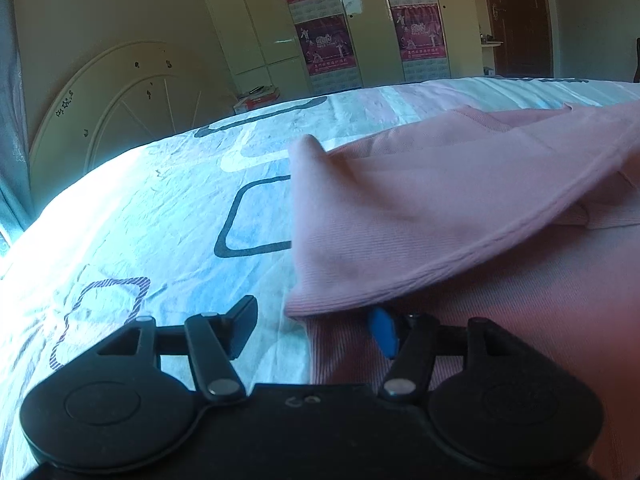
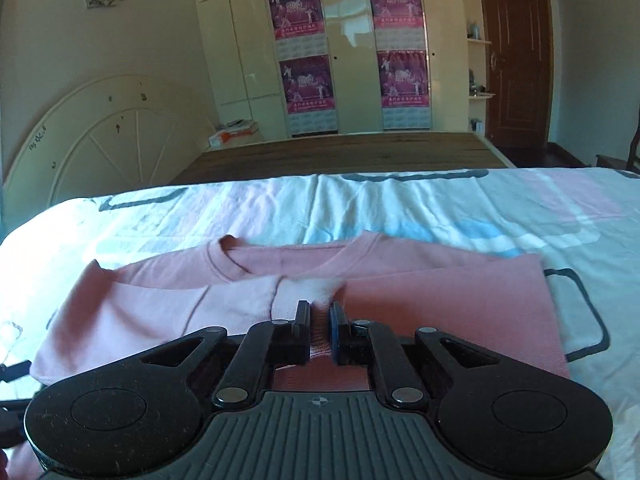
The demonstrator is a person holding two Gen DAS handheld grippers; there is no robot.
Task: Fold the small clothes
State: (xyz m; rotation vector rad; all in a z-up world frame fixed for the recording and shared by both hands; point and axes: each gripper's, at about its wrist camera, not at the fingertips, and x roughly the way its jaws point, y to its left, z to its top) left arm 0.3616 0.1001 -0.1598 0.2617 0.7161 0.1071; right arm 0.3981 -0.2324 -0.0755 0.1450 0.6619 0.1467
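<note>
Garment: pink top (image 2: 440,312) lies spread on the bed sheet (image 2: 400,208), neckline (image 2: 280,258) on the side away from the camera; one side is folded inward over the body.
Landmark: all places are given relative to the pink top.
Right gripper (image 2: 320,320): at the near hem of the top, at mid-width. Its fingers (image 2: 302,316) stand almost together, clamped on a pinched ridge of the pink fabric that rises between them.
Left gripper (image 1: 316,326): at the top's left edge. Its fingers stand apart; the black finger (image 1: 242,326) is over the bare sheet just beside the top, the blue-padded finger (image 1: 384,336) is under the lip of a folded flap (image 1: 400,216). Whether the blue pad touches the cloth cannot be told.
Flap: doubled layer of the top, raised off the lower layer, its ribbed hem running diagonally.
Sheet: pale, with pink and blue patches and dark rounded outlines; wrinkled to the left of the top.
Background: beyond the top stand a white headboard (image 2: 100,148), a wardrobe (image 2: 348,40) bearing four purple posters (image 2: 296,10), and a brown door (image 2: 516,56).
</note>
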